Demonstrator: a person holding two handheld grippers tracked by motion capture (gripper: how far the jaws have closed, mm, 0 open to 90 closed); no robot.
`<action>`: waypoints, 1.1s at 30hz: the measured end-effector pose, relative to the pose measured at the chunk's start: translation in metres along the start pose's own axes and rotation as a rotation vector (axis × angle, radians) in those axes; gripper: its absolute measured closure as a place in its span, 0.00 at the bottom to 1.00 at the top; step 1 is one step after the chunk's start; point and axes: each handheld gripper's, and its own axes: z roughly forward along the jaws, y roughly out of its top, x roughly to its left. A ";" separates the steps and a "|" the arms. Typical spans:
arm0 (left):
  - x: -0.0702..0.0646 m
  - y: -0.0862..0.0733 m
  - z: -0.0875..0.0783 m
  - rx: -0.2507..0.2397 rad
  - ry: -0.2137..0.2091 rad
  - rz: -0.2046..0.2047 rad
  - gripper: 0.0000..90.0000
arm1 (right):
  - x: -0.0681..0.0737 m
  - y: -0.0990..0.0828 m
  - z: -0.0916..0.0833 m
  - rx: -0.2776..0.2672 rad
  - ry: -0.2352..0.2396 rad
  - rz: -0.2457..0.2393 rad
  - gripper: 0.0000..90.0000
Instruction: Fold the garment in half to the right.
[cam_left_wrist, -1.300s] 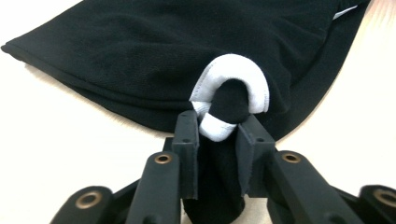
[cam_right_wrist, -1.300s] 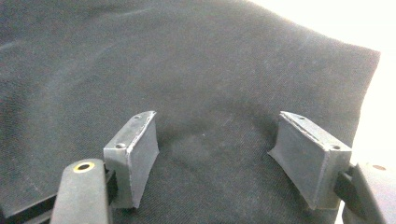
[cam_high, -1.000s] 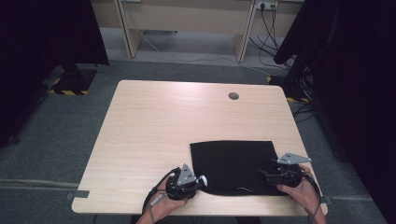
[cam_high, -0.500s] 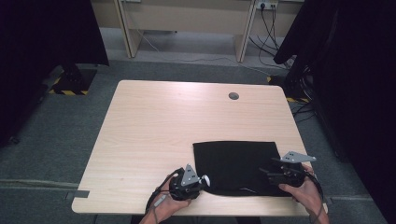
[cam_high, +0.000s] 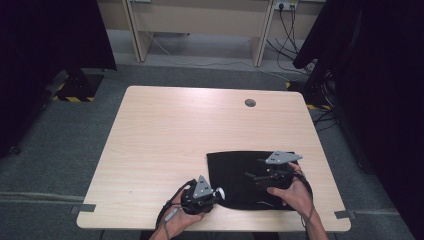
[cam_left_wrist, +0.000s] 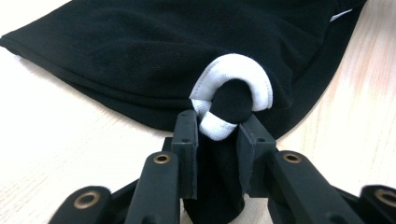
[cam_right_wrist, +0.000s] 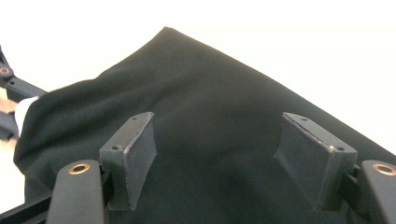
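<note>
A black cloth (cam_high: 235, 167) lies flat at the front right of the wooden table (cam_high: 170, 130). It has a white trim (cam_left_wrist: 233, 74) at its near left corner. My left gripper (cam_high: 216, 192) sits at that corner, shut on a bunched fold of the cloth (cam_left_wrist: 163, 46) with the trim looped just beyond its fingertips (cam_left_wrist: 219, 126). My right gripper (cam_high: 252, 176) hovers over the cloth's right half and points left. Its jaws (cam_right_wrist: 224, 154) stand wide open above the smooth cloth (cam_right_wrist: 210, 102), with nothing between them.
A round cable hole (cam_high: 250, 103) is in the table's far right part. Dark curtains hang at both sides of the room, and a desk frame with cables stands behind the table. The table's front edge runs close below both hands.
My right gripper has moved left and slightly away from the front edge, from the cloth's right edge to over its right half. The left gripper has kept its place and its grip.
</note>
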 end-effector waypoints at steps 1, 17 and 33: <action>0.000 0.000 0.000 0.000 0.002 0.003 0.79 | 0.001 0.002 0.003 0.001 0.005 -0.002 0.32; 0.000 0.000 0.000 -0.001 0.001 -0.003 0.79 | 0.014 0.040 0.052 0.044 0.061 -0.055 0.33; -0.001 0.000 0.000 -0.001 0.008 0.002 0.79 | 0.014 0.056 0.092 0.087 0.082 -0.059 0.35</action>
